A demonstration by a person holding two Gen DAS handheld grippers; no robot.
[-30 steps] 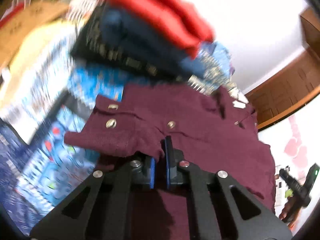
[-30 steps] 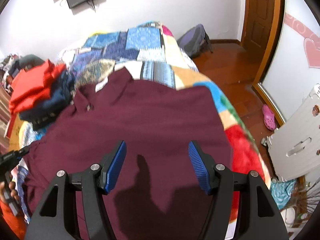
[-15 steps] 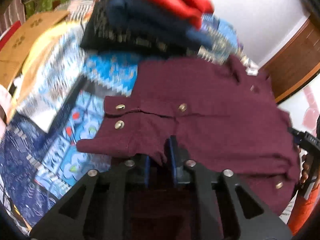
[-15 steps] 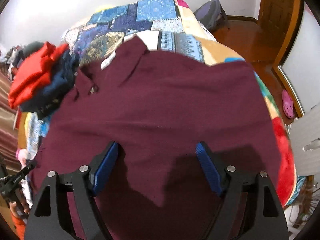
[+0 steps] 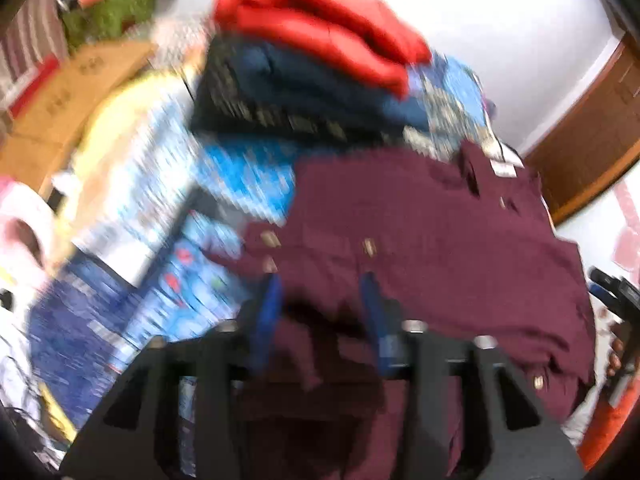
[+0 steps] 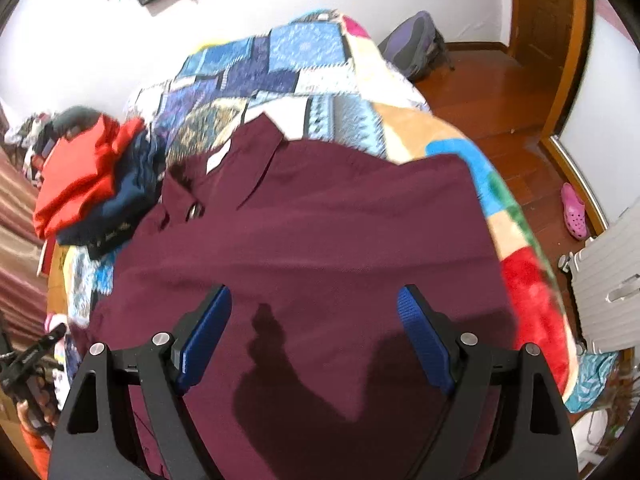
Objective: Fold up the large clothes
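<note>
A maroon button-up shirt (image 6: 320, 240) of smooth woven cloth lies spread flat on my patchwork quilt (image 6: 304, 56). My left gripper (image 5: 320, 308) is opening over a folded cuff, pads off it. My right gripper (image 6: 314, 332) gapes wide, empty, above the shirt.

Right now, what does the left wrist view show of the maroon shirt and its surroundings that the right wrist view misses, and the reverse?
Left wrist only: the folded sleeve cuff with brass buttons, lying between the opening blue pads of the left hand-held gripper, and a brown cardboard box.
Right wrist only: the open right hand-held gripper above plain fabric, a pink clog and a purple backpack on the wooden floor.
Both: the maroon button-up shirt, the patchwork quilt, and the stack of folded red and navy clothes.
</note>
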